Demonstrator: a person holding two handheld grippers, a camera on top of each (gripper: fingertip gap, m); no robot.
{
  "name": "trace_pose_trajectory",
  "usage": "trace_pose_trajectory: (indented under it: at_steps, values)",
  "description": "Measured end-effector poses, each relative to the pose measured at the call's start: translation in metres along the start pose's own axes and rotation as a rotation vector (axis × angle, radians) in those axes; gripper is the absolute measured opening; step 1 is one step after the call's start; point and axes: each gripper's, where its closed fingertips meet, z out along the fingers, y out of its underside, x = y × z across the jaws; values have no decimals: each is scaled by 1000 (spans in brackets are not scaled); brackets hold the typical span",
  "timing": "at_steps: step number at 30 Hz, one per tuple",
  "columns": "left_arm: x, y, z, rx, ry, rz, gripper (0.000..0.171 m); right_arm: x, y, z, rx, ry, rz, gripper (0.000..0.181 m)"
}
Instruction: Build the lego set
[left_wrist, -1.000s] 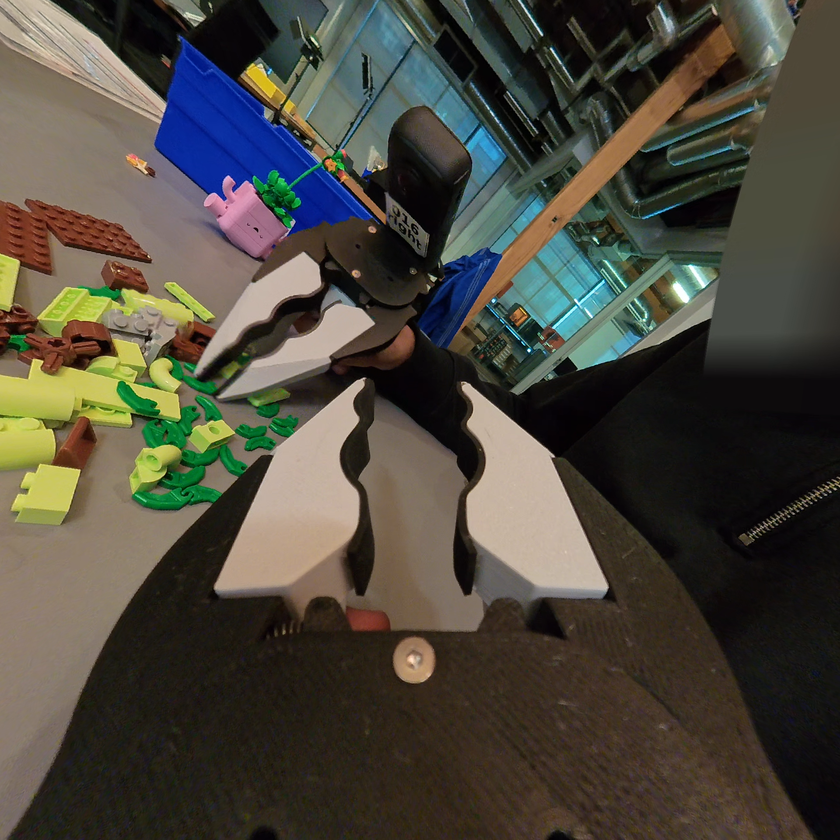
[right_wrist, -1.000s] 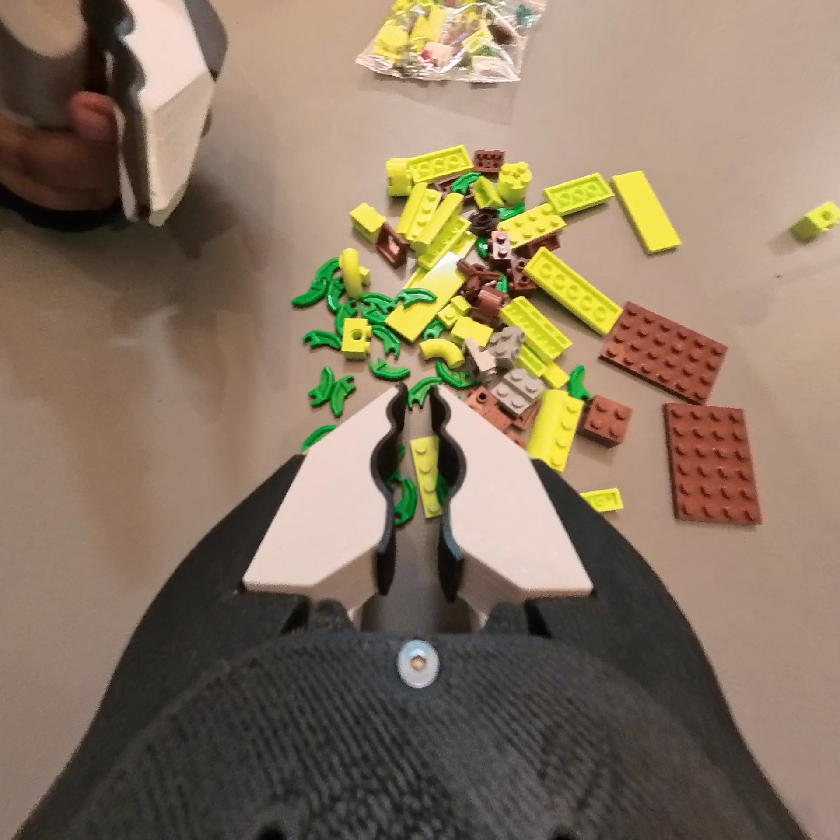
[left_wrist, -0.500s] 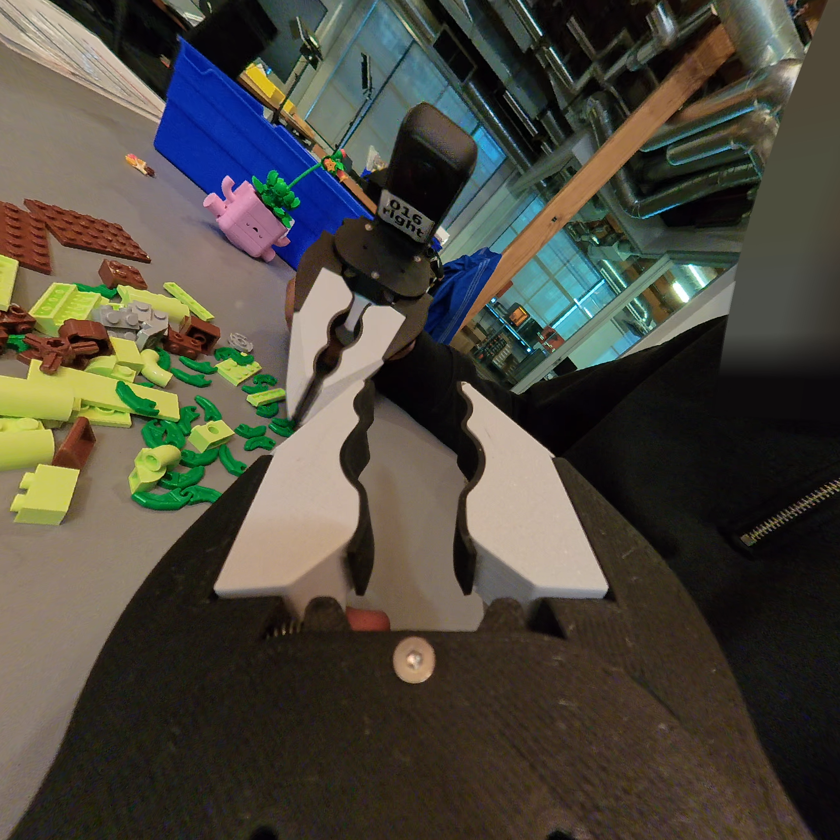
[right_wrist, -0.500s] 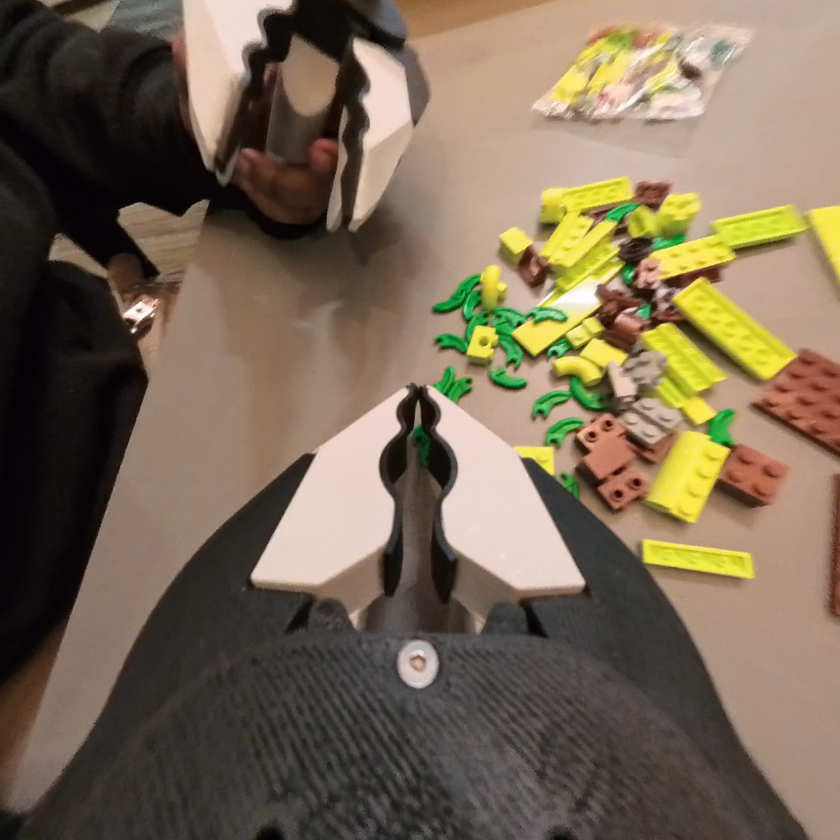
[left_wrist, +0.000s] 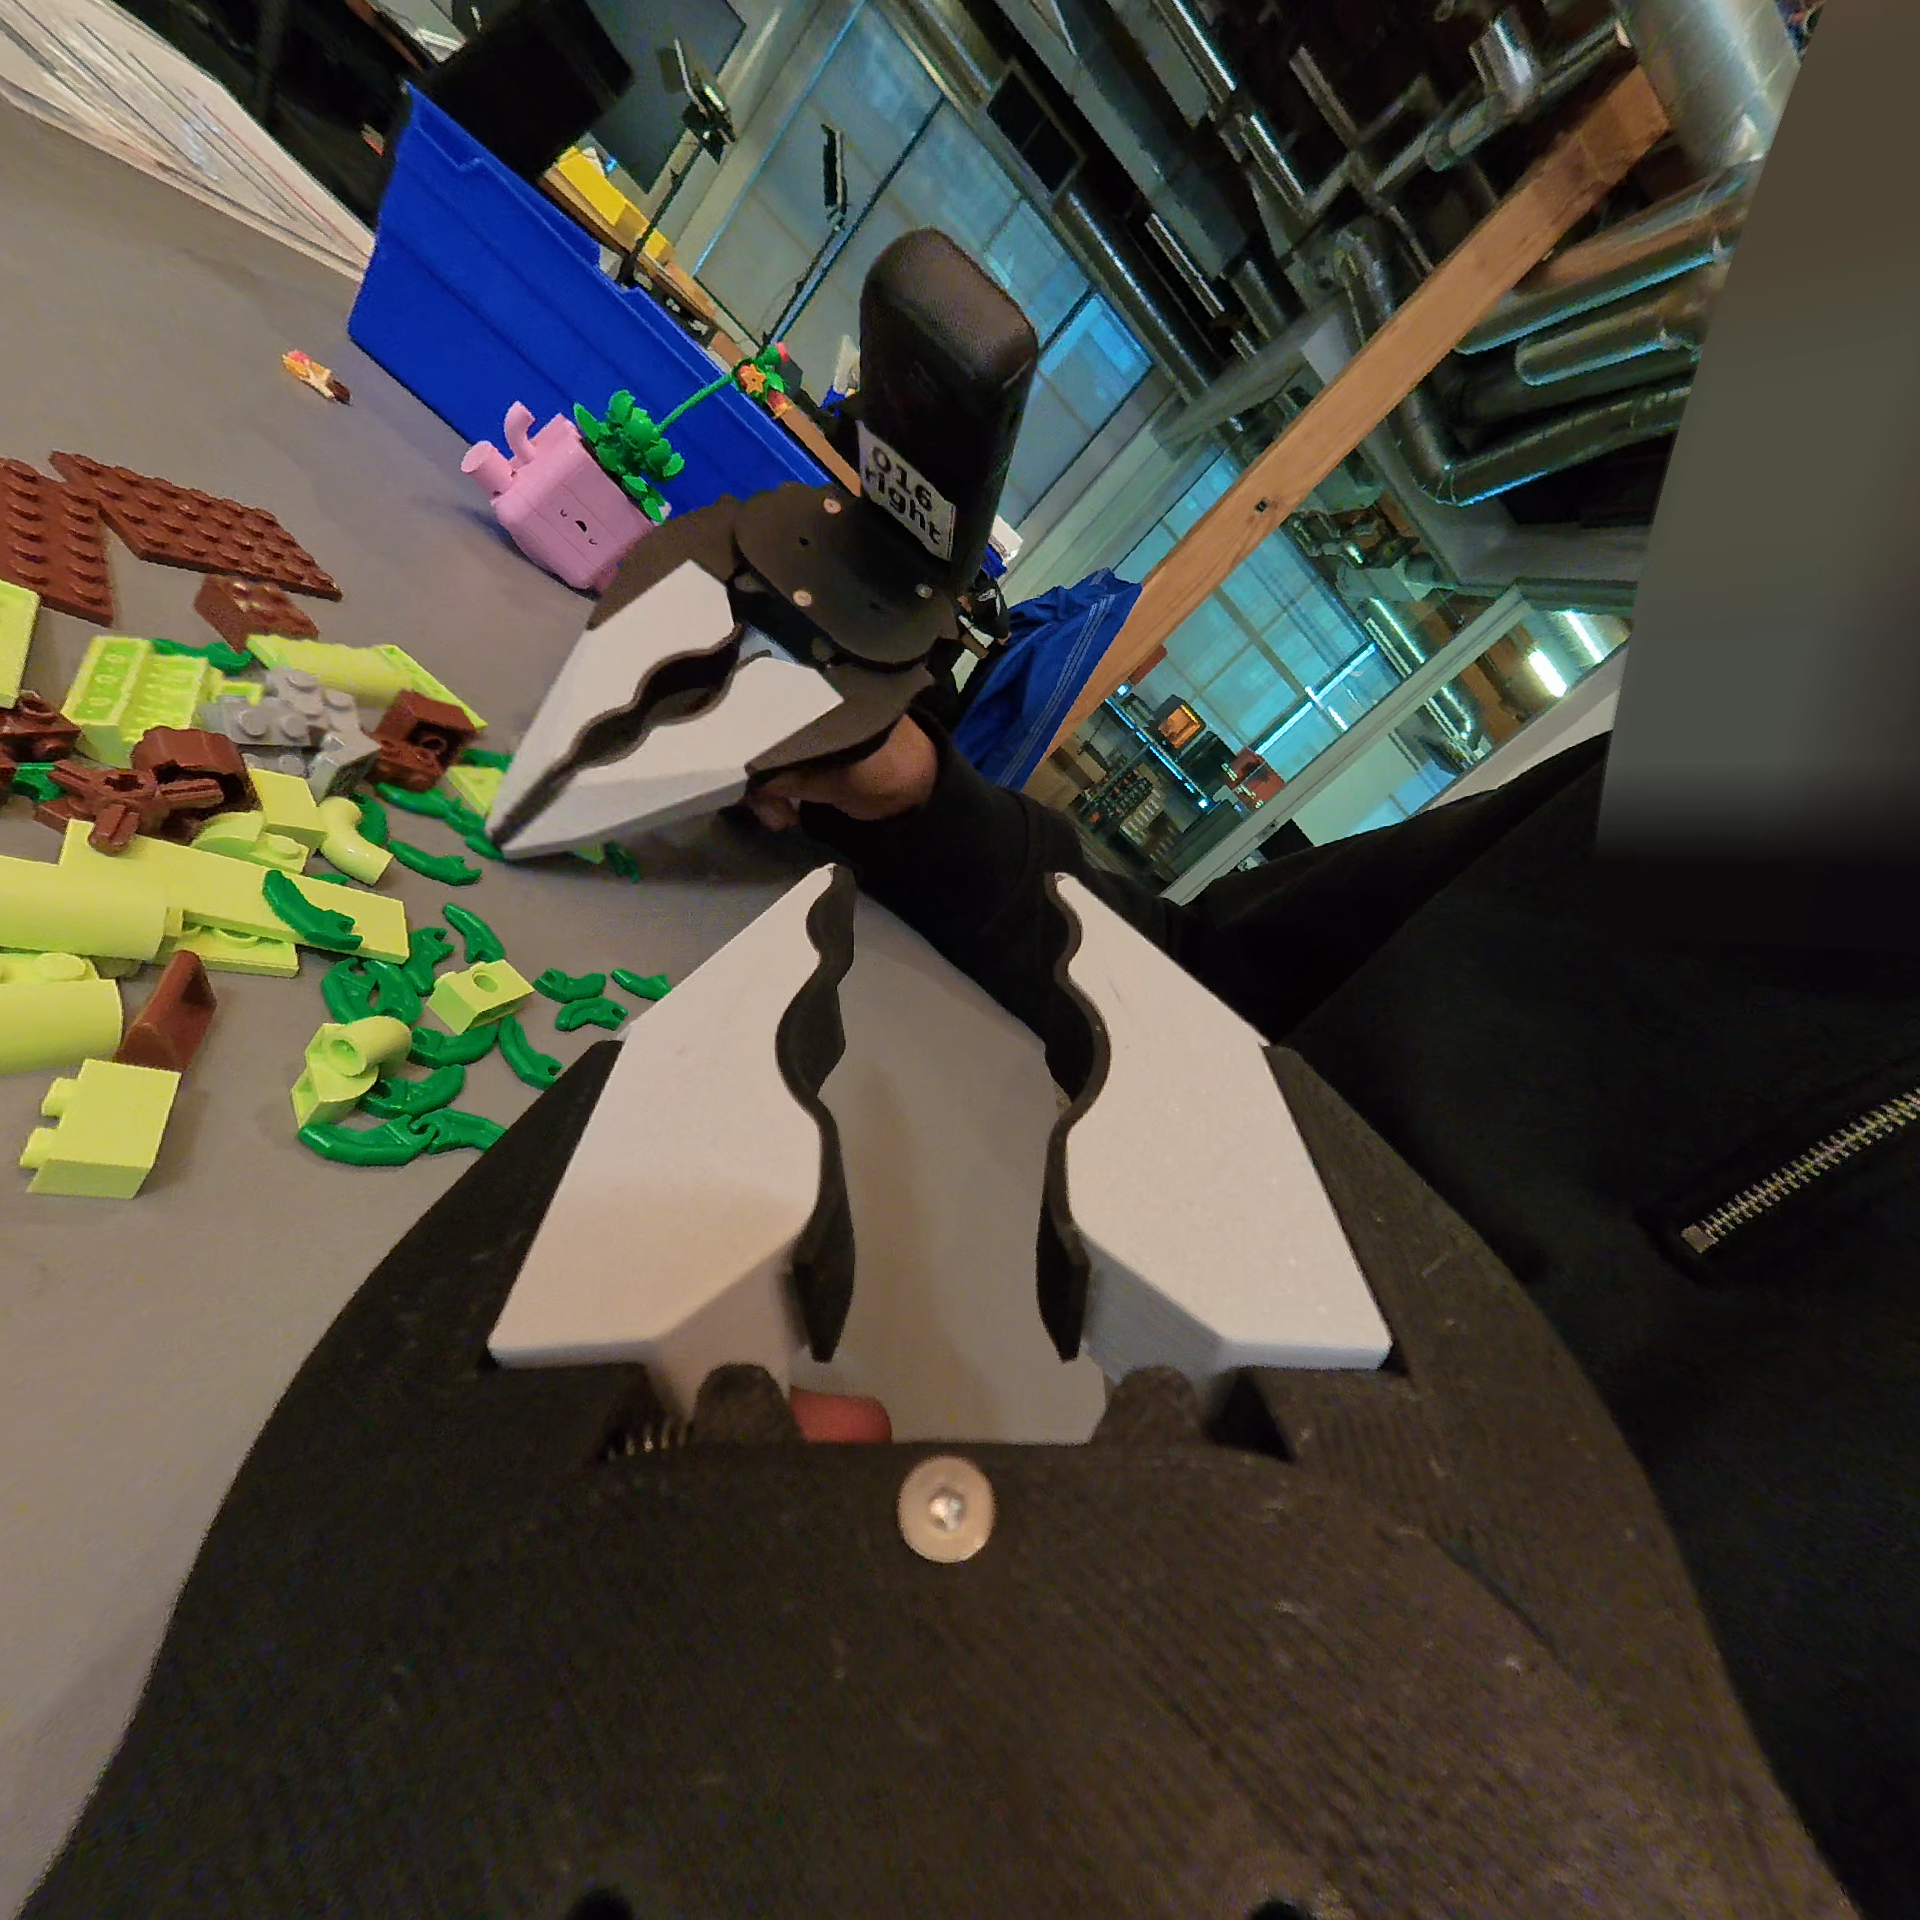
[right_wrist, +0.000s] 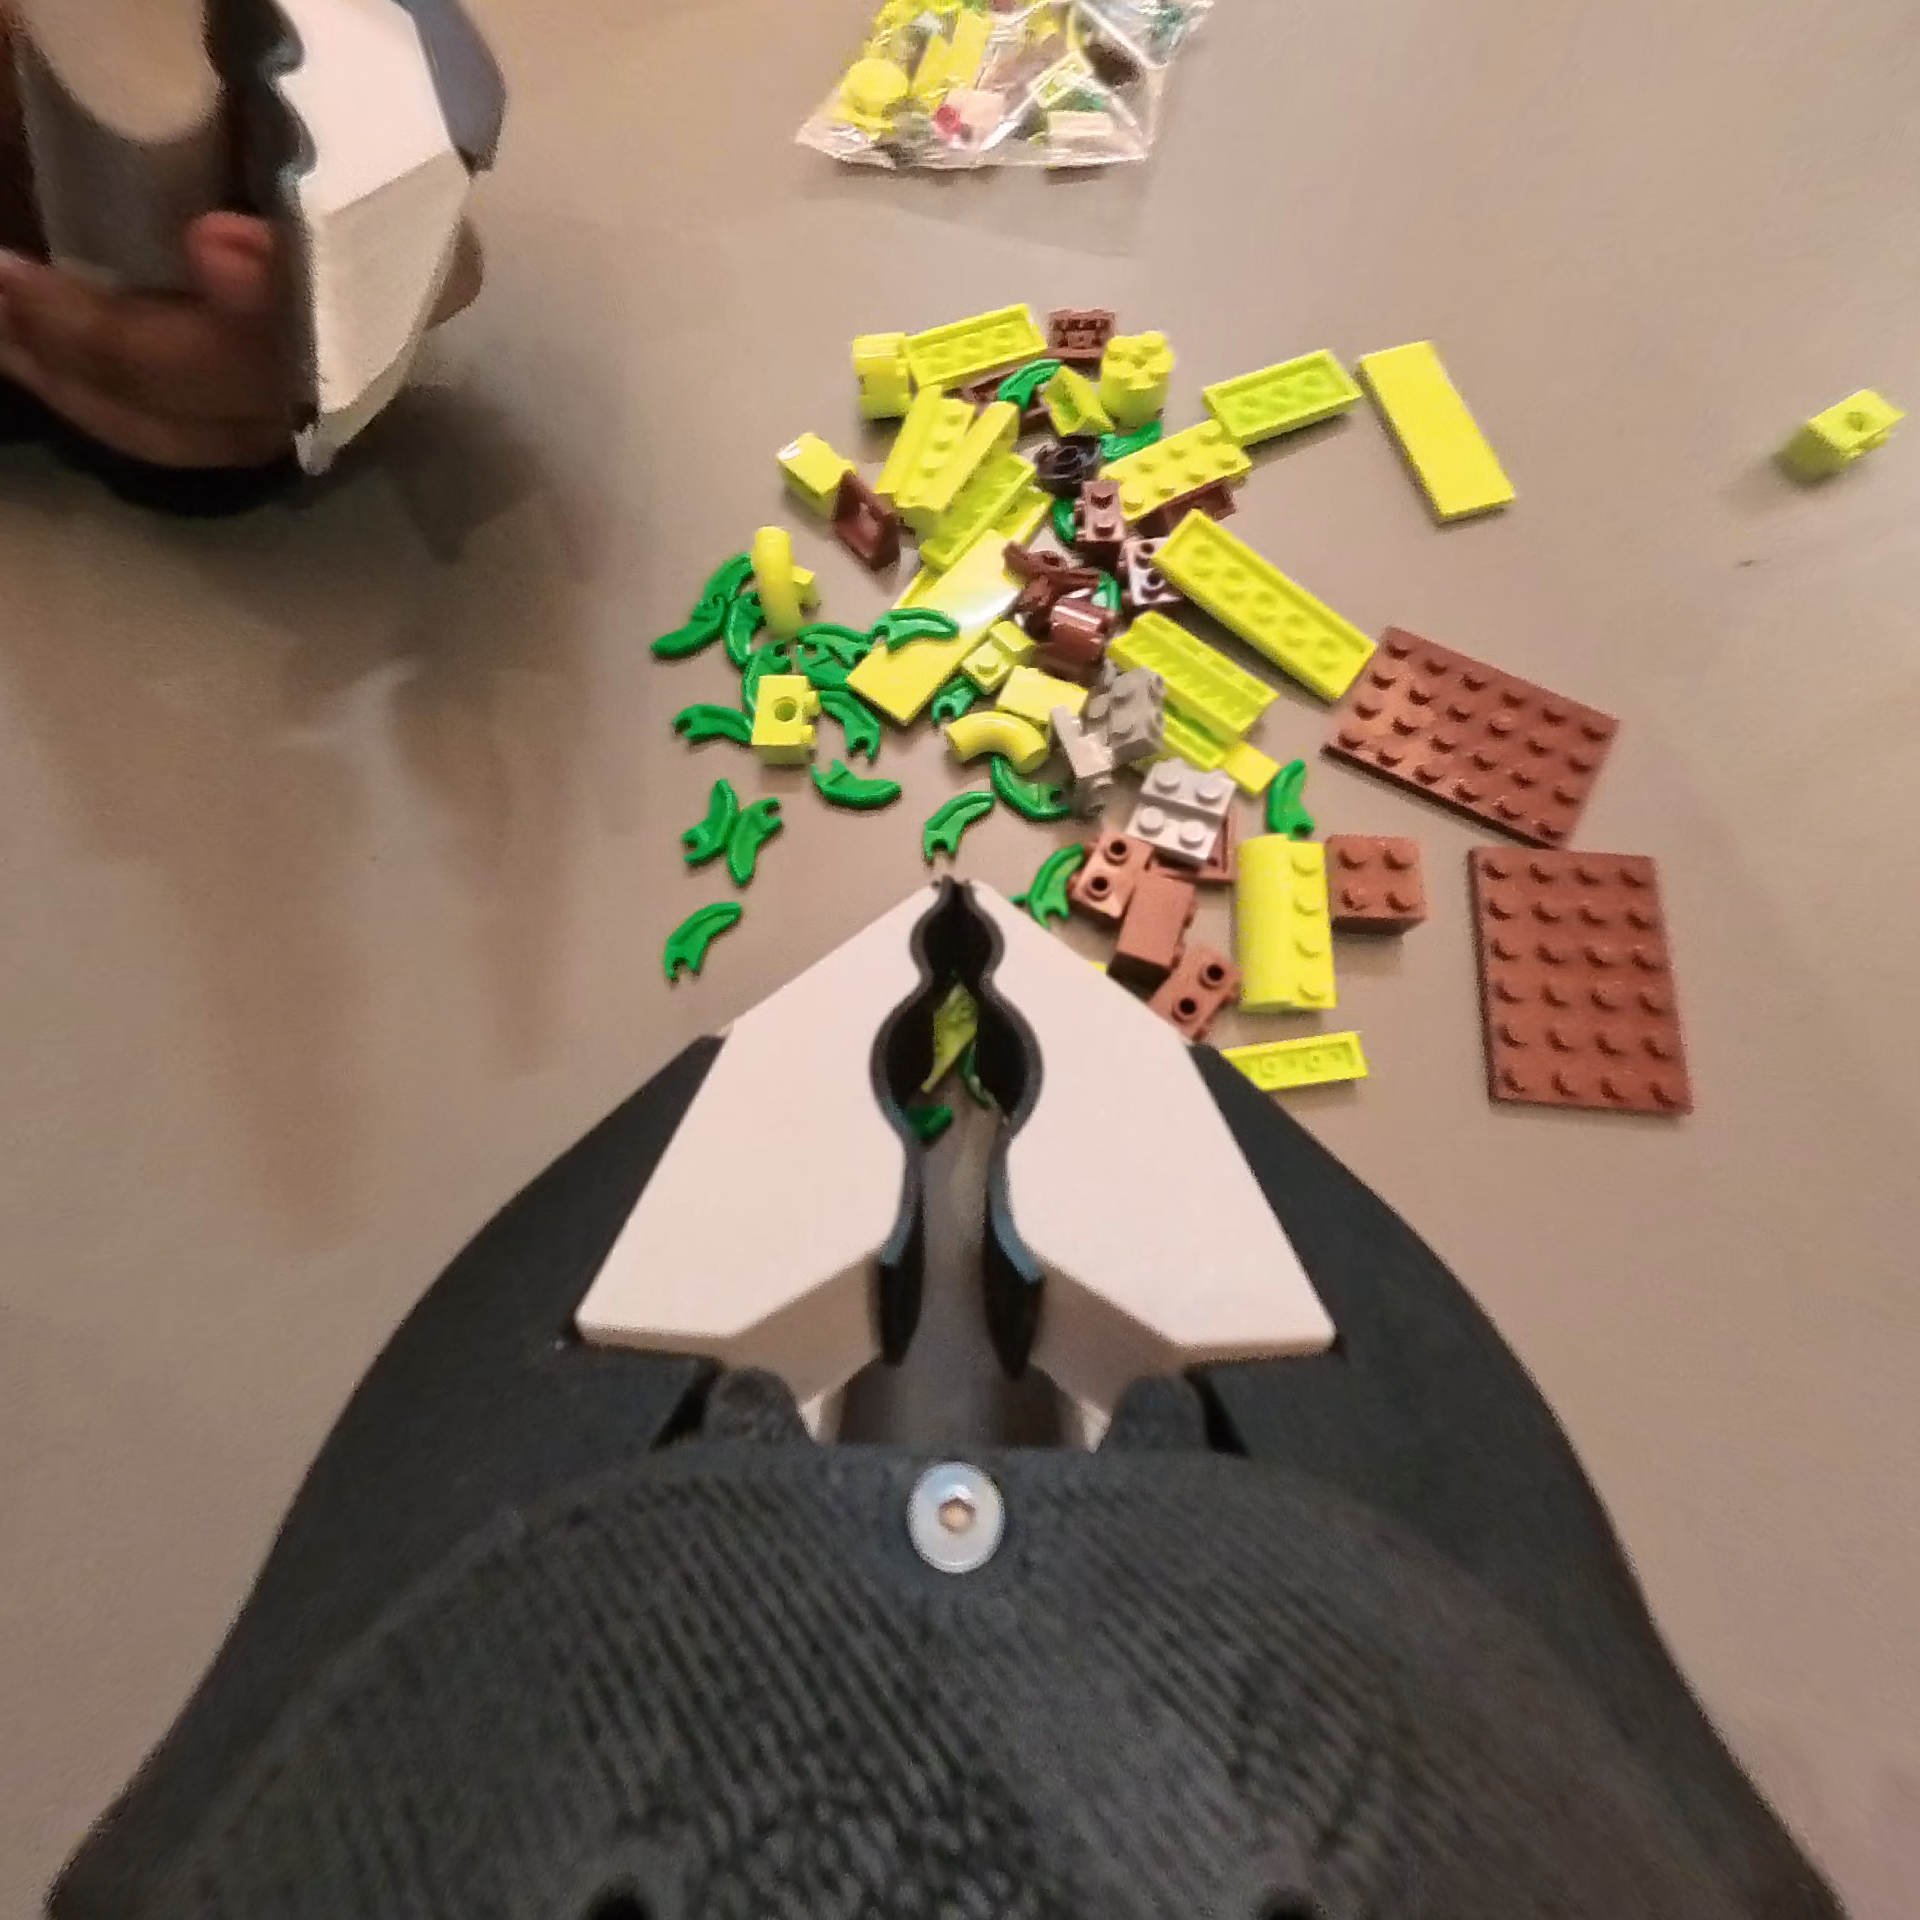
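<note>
Loose lego pieces (right_wrist: 1039, 623) lie in a pile on the grey table (right_wrist: 312, 935): lime bricks, brown bricks, grey bits and small green leaves (right_wrist: 748, 821). The pile also shows in the left wrist view (left_wrist: 208, 831). My right gripper (right_wrist: 951, 885) is shut, with its tips down at the near edge of the pile among the leaves. I see nothing clearly held between the tips. A lime piece and leaves show through the gap behind them. In the left wrist view the right gripper (left_wrist: 499, 828) touches the table. My left gripper (left_wrist: 951, 883) is open and empty, off to the side.
Two brown plates (right_wrist: 1470, 732) (right_wrist: 1579, 977) lie right of the pile. A clear bag of pieces (right_wrist: 997, 83) lies at the far side, and a lone lime brick (right_wrist: 1844, 436) at far right. A pink lego pot (left_wrist: 566, 509) and a blue bin (left_wrist: 520, 301) stand behind. A black jacket (left_wrist: 1766, 1195) is close by. Spacing between my two grippers at the tips: around 12 cm.
My right gripper closed, swung up toward the left gripper, then came back down to the near edge of the pile. The left gripper has stayed open and still.
</note>
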Motion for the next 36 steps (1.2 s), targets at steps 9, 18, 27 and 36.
trace_pose_trajectory:
  at_steps: [9, 18, 27, 36]
  values:
    - [-1, 0, 0, 3, -1, -7, 33, -6, -30, 4, 128, 49, -8, 0]
    - [-2, -1, 0, 6, -7, -6, 33, -5, -56, 39, 120, 164, 117, 18]
    - [-2, -1, 1, 2, -10, 3, 33, 27, -35, 37, 6, 346, 146, 16]
    - [-2, 0, 2, -3, -13, 5, 33, 4, -64, 36, 149, 225, 128, 18]
